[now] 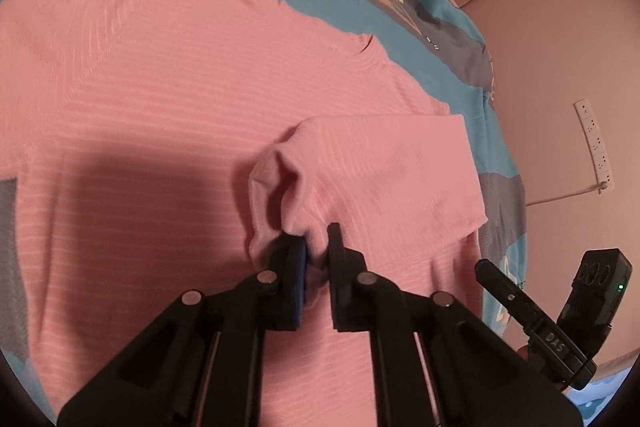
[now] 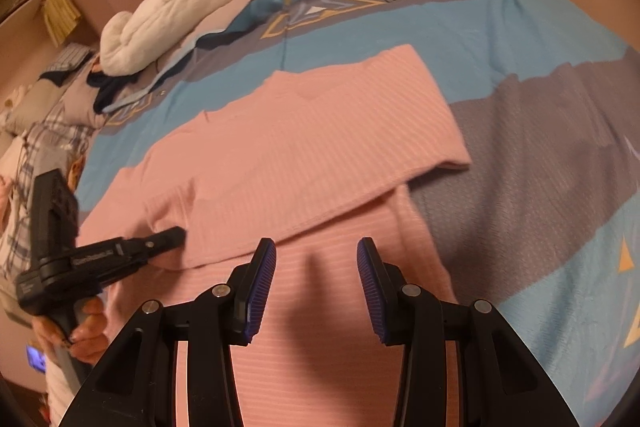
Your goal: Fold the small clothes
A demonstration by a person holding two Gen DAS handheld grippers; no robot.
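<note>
Pink ribbed top [image 2: 304, 155] lies flat on the blue-and-grey bedspread [image 2: 520, 75]. The left gripper [image 1: 318, 247] pinches its sleeve end [image 1: 296, 211], folded across the body. The right gripper [image 2: 316, 267] hovers spread and empty just over the right side edge.

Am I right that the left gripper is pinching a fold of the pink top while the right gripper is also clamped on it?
Not quite: the right gripper is open above the pink top, holding nothing, as the right wrist view shows. The left gripper does pinch it.
</note>
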